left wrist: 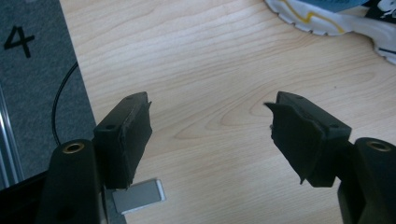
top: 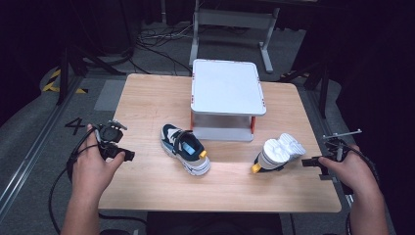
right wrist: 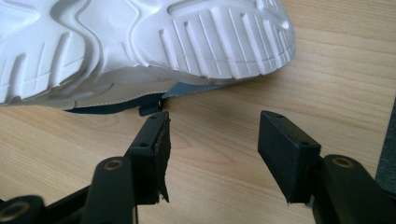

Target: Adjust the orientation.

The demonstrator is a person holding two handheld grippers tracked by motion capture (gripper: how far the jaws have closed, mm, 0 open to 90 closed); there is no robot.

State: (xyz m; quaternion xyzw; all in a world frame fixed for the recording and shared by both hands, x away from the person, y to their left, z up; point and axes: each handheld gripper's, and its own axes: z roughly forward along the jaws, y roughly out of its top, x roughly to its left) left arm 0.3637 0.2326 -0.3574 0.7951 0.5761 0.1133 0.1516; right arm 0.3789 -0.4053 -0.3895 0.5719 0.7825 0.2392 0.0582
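Two sneakers lie on the wooden table (top: 147, 98). One sneaker (top: 185, 149) sits upright near the middle, dark blue and white with a blue insole and an orange heel tab; its white sole edge (left wrist: 327, 21) crosses the top right of the left gripper view. The other sneaker (top: 278, 154) lies on its side at the right, white ribbed sole (right wrist: 140, 42) facing my right gripper. My left gripper (top: 128, 155) hovers open over bare wood at the table's left edge (left wrist: 210, 126). My right gripper (top: 307, 161) is open just short of the tipped sneaker, nothing between its fingers (right wrist: 212, 140).
A white raised platform (top: 226, 90) on orange-and-grey legs stands at the back middle of the table, behind the upright sneaker. A small metal plate (left wrist: 137, 196) lies by the table's left edge. Grey floor with a painted 4 (top: 76, 125) lies left of the table.
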